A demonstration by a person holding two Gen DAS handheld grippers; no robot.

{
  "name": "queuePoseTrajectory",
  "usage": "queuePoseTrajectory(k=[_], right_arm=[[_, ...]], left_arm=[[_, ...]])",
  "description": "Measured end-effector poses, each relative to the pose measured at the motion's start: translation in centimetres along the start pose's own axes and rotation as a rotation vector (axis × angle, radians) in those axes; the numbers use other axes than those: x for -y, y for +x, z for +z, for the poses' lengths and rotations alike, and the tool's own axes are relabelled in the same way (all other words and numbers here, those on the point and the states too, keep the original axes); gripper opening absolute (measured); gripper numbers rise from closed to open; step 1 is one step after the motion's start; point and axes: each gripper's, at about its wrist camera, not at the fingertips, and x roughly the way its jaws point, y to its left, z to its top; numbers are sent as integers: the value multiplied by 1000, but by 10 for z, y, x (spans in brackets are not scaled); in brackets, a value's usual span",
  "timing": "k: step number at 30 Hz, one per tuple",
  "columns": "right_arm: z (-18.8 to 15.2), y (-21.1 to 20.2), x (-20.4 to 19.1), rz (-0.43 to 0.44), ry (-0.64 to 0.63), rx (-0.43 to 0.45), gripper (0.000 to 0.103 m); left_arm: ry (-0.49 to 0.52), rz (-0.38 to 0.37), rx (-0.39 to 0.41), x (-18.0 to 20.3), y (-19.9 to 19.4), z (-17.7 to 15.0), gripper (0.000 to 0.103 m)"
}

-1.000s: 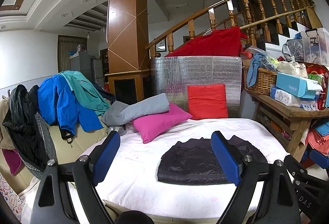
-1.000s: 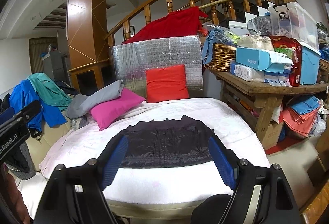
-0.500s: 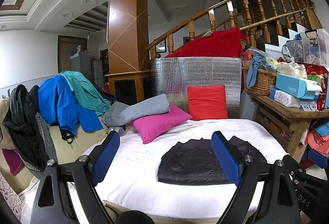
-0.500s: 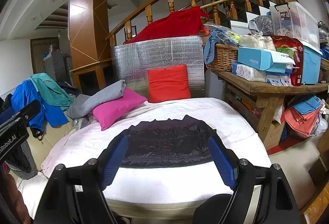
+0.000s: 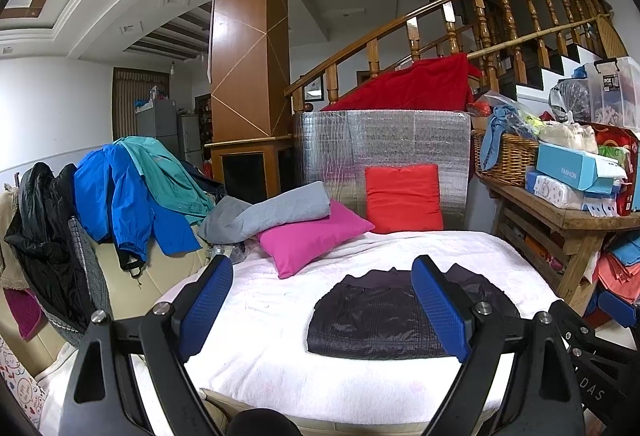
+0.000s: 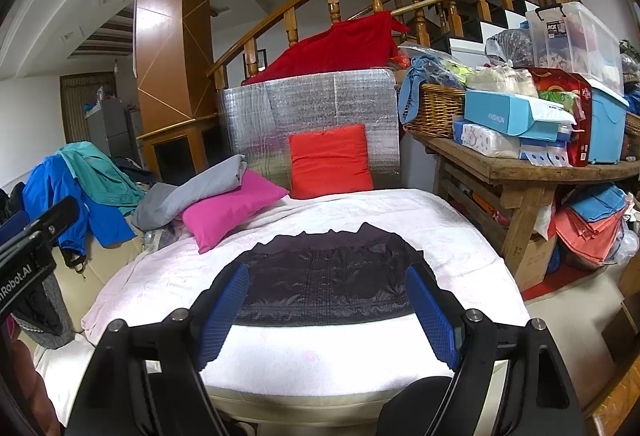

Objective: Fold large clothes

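almost nothing has moved since the earlier frames; only the right view has shifted a little. left gripper (image 5: 320, 306) and right gripper (image 6: 326, 310) both hang wide open and hold nothing, above the near edge of the bed (image 6: 460, 236). the dark jacket (image 6: 328, 276) lies flat in the middle of the white cover, probably spread out or partly folded for the next fold. pillows (image 5: 312, 236) lie behind it, more jackets (image 5: 132, 191) hang at left, and a crowded tabletop (image 6: 492, 159) stands at right.
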Motion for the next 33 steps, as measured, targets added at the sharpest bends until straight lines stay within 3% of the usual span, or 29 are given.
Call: queuePoseTrajectory(k=[33], right_arm=[[4, -5, -7, 5, -1, 18, 83]], left_arm=[[0, 3, 18, -3, -7, 3, 91]])
